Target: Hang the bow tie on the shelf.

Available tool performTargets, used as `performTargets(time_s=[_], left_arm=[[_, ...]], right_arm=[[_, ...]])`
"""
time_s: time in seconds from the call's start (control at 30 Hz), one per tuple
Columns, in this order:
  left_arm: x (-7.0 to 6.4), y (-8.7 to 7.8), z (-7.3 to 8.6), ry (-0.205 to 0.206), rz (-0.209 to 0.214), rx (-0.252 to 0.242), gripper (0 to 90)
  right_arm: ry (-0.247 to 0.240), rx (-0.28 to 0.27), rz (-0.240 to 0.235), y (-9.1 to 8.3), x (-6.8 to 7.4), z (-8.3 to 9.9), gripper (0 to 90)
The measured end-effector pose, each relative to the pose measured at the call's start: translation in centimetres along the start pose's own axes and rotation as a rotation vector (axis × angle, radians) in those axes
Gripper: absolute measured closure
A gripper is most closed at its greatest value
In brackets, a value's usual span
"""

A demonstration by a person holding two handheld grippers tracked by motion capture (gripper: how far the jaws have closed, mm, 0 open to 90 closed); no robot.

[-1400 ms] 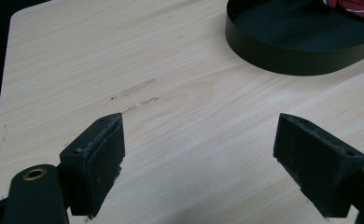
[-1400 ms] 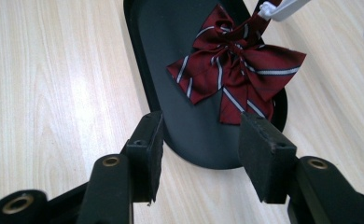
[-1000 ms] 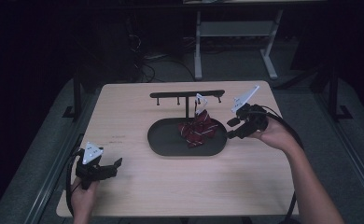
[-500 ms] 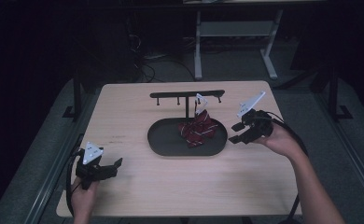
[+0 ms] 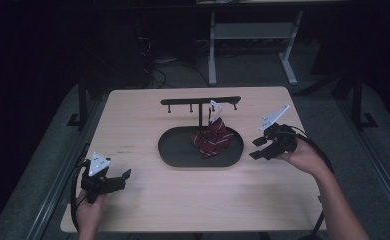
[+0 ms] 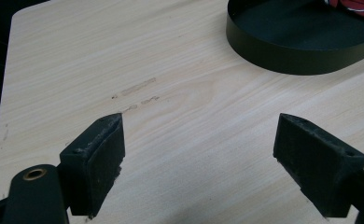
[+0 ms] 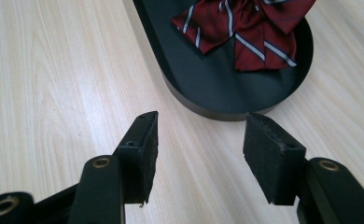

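the left gripper rested near the front left corner of the table, where it had stayed unmoved over the last second; its jaws stood wide apart with nothing between them, only bare wood grain showing in the left gripper view. the right gripper had drawn back from the striped bow tie toward the right edge of the table, and now sat just beside the right end of the black oval tray, clear of its rim. its jaws were open to a moderate width and held nothing; in the right gripper view the tray's curved end lay just beyond the jaw tips. the bow tie lay in the right half of the tray, below the black hanger stand that rose at the tray's far side, with a white tag showing just above it near the stand's bar. the withdrawal with empty jaws indicated, as a judgement, that the bow tie had been released, so that the placing step was probably complete; whether its loop hung on a peg could not be determined.
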State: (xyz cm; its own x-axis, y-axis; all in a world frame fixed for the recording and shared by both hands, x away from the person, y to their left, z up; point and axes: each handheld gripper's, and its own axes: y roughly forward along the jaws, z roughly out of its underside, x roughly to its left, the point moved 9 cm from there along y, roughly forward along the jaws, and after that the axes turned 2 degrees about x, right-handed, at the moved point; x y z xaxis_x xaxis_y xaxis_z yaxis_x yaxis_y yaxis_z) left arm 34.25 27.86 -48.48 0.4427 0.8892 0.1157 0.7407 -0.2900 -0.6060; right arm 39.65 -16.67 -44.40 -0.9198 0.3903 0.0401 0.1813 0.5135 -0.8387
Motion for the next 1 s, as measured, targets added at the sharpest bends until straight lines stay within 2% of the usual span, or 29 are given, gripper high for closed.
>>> performTargets(time_s=[0.5,0.6,1.0], left_arm=[[-0.1,0.1,0.0,0.006,0.002,0.006,16.3],[-0.1,0.1,0.0,0.005,0.003,0.007,16.3],[-0.2,0.2,0.0,0.004,0.003,0.007,16.3]], right_arm=[[0.041,-0.003,0.002,0.2,0.5,2.5,43.7],[0.064,-0.002,-0.006,0.3,0.7,3.0,43.3],[0.076,-0.011,-0.006,0.9,1.6,4.5,42.1]])
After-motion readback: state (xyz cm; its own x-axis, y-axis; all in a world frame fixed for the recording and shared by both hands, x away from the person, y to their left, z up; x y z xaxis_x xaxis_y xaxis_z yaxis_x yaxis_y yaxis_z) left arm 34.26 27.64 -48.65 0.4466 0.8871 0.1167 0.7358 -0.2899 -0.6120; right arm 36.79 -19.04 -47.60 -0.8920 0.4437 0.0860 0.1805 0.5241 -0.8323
